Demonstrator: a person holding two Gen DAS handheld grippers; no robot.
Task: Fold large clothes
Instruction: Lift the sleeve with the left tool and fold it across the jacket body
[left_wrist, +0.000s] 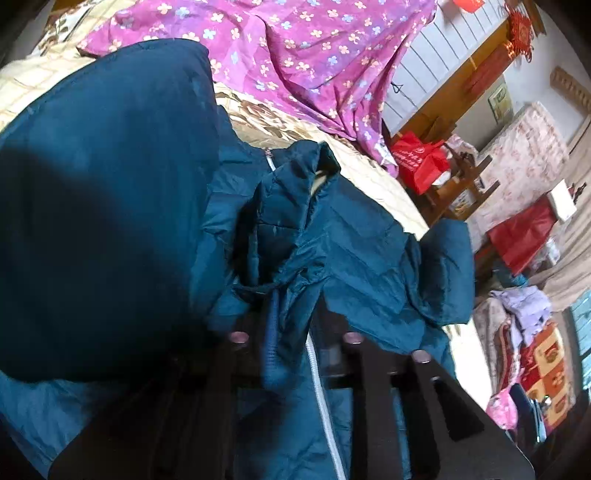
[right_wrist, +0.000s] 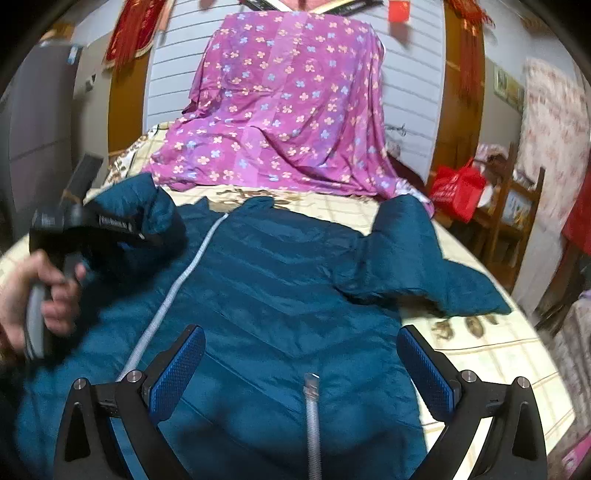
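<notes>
A teal puffer jacket (right_wrist: 280, 280) lies spread on the bed with its pale zipper (right_wrist: 173, 291) running down the left half. Its right sleeve (right_wrist: 417, 258) lies out to the right. My right gripper (right_wrist: 301, 365) is open above the jacket's lower part, blue pads (right_wrist: 177, 369) wide apart, empty. My left gripper (right_wrist: 110, 225) sits at the jacket's left sleeve, held by a hand (right_wrist: 40, 295). In the left wrist view the left gripper (left_wrist: 291, 339) is shut on a fold of jacket (left_wrist: 280, 295), with the sleeve (left_wrist: 103, 184) draped close over the lens.
A purple flowered sheet (right_wrist: 288, 103) covers a pile at the bed's far end. The cream patterned bedspread (right_wrist: 491, 354) shows to the right. Red bags (right_wrist: 458, 188) and wooden furniture (right_wrist: 517, 206) stand right of the bed.
</notes>
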